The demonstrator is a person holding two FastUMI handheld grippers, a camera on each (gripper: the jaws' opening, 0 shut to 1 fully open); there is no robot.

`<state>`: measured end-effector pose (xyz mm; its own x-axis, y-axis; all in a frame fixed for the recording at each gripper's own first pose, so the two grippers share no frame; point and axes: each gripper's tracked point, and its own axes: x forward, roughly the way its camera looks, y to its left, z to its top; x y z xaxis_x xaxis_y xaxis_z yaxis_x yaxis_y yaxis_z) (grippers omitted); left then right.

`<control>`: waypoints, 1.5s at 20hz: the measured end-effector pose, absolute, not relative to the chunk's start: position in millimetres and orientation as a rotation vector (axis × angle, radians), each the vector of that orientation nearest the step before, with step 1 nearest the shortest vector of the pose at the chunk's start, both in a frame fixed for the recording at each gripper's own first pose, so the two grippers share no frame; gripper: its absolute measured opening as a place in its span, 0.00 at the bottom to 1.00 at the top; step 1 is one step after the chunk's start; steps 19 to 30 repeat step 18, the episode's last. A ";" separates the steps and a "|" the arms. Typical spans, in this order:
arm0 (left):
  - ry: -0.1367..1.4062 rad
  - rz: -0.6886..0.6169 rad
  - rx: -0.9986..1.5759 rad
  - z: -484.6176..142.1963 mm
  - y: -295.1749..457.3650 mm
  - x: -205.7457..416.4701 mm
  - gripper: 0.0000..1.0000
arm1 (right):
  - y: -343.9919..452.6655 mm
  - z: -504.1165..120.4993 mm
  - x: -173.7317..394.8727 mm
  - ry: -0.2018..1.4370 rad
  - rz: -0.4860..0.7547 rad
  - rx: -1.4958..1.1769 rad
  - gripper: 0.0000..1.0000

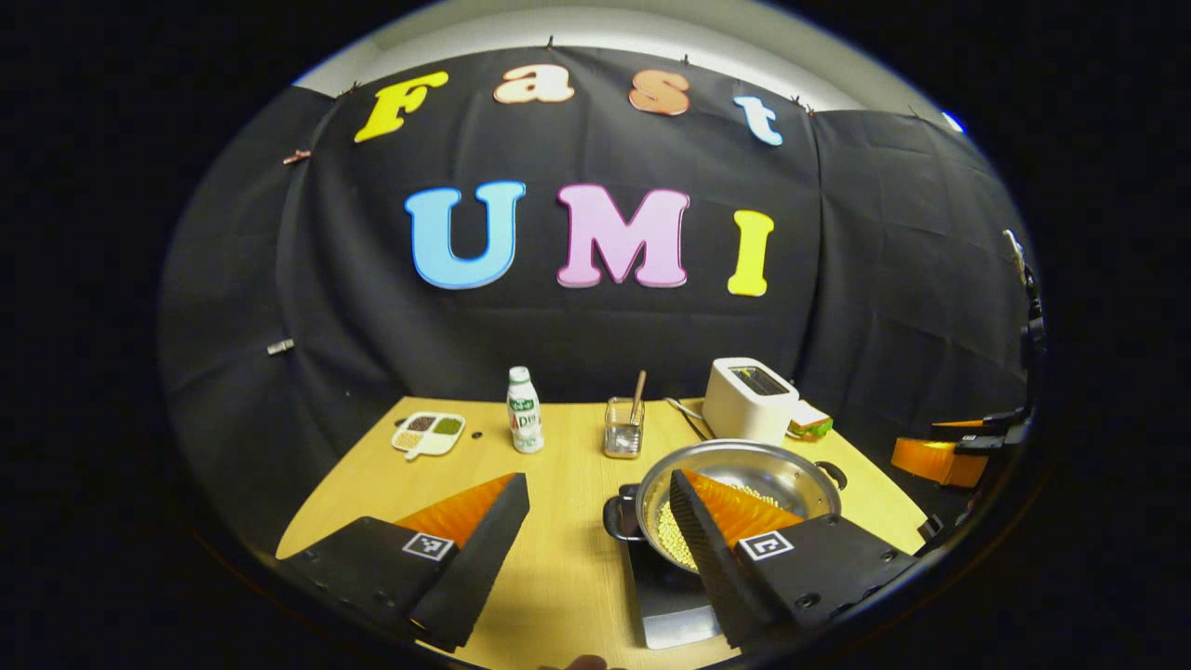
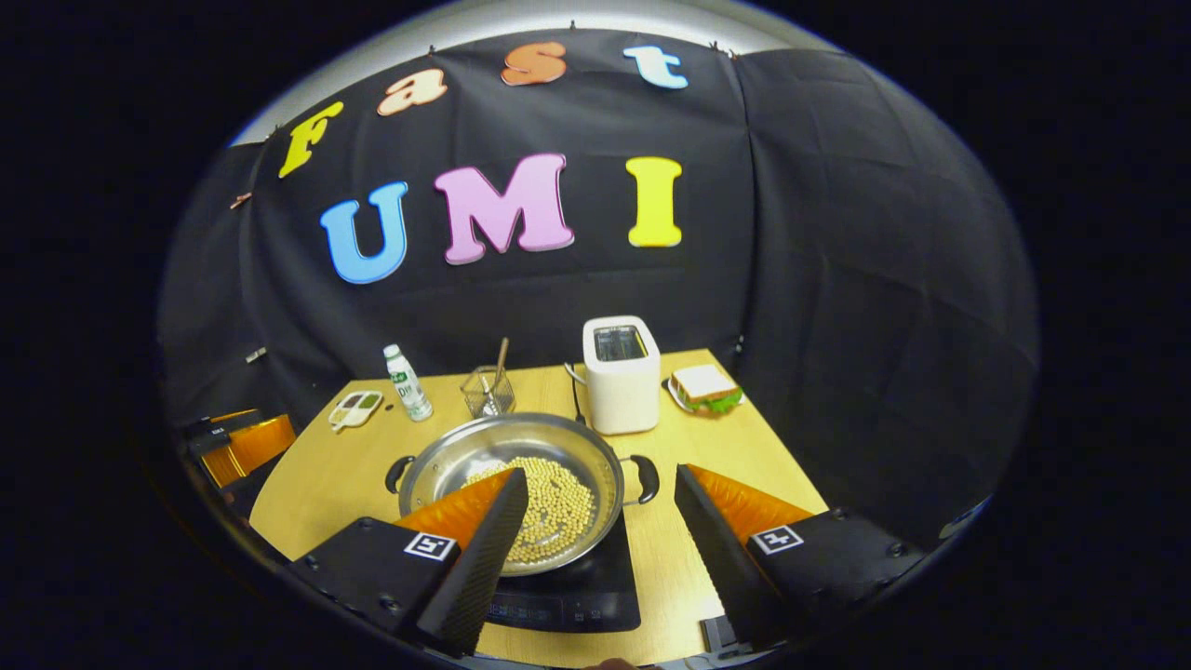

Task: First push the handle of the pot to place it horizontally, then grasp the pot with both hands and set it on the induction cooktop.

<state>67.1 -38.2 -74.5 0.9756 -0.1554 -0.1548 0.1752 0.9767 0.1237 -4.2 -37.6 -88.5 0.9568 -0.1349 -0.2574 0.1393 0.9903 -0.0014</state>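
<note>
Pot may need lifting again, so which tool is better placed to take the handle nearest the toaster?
Right. In the right gripper view that handle lies just ahead of the open right tool; the left tool hangs beyond the far side of the pot.

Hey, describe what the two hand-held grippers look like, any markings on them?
Each hand-held gripper, left and right, has two wedge-shaped fingers tapering forward from flat dark bases with small round screw holes. Each base carries a small square black-and-white marker. No cables or sleeves are visible.
</note>
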 end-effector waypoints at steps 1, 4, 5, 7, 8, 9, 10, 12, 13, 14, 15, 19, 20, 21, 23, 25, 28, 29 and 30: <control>0.110 -0.167 0.151 -63.7 -36.7 57.3 0.95 | -34.1 -74.5 -12.2 0.212 -0.142 0.017 0.99; 0.012 -0.167 0.177 -35.4 -37.0 24.6 0.95 | -24.5 -34.7 -36.3 0.081 -0.151 0.017 0.98; -0.012 -0.164 0.174 -28.8 -37.0 13.4 0.95 | -23.7 -25.1 -44.5 0.044 -0.154 0.012 0.98; -0.041 -0.148 0.161 -22.1 -34.3 -5.5 0.95 | -24.2 -15.8 -59.0 -0.002 -0.165 -0.004 0.98; -0.050 -0.136 0.157 -21.2 -30.9 -13.0 0.95 | -24.6 -13.5 -68.0 -0.016 -0.171 -0.012 0.98; -0.061 -0.119 0.155 -20.0 -25.9 -20.9 0.95 | -25.6 -12.4 -76.8 -0.027 -0.176 -0.017 0.98; -0.073 -0.098 0.148 -19.9 -19.2 -29.0 0.95 | -27.1 -13.2 -85.1 -0.039 -0.183 -0.024 0.98; -0.083 -0.067 0.106 -28.0 -10.5 -43.5 0.95 | -38.1 -20.0 -102.6 -0.046 -0.216 -0.038 0.98; -0.082 -0.061 0.074 -33.9 -7.7 -49.9 0.95 | -42.9 -23.5 -110.9 -0.050 -0.232 -0.045 0.98; -0.077 -0.059 0.044 -40.7 -4.6 -54.9 0.95 | -47.5 -27.0 -118.0 -0.054 -0.247 -0.047 0.98; -0.064 -0.050 0.017 -47.6 -0.7 -59.0 0.95 | -50.3 -30.2 -125.3 -0.059 -0.256 -0.045 0.98; 0.003 -0.025 -0.038 -75.5 7.8 -63.5 0.96 | -54.4 -46.7 -143.7 -0.044 -0.276 -0.005 0.98; 0.003 -0.025 -0.038 -75.5 7.8 -63.5 0.96 | -54.4 -46.7 -143.7 -0.044 -0.276 -0.005 0.98; 0.003 -0.025 -0.038 -75.5 7.8 -63.5 0.96 | -54.4 -46.7 -143.7 -0.044 -0.276 -0.005 0.98; 0.003 -0.025 -0.038 -75.5 7.8 -63.5 0.96 | -54.4 -46.7 -143.7 -0.044 -0.276 -0.005 0.98; 0.003 -0.025 -0.038 -75.5 7.8 -63.5 0.96 | -54.4 -46.7 -143.7 -0.044 -0.276 -0.005 0.98; 0.003 -0.025 -0.038 -75.5 7.8 -63.5 0.96 | -54.4 -46.7 -143.7 -0.044 -0.276 -0.005 0.98; 0.003 -0.025 -0.038 -75.5 7.8 -63.5 0.96 | -54.4 -46.7 -143.7 -0.044 -0.276 -0.005 0.98; 0.003 -0.025 -0.038 -75.5 7.8 -63.5 0.96 | -54.4 -46.7 -143.7 -0.044 -0.276 -0.005 0.98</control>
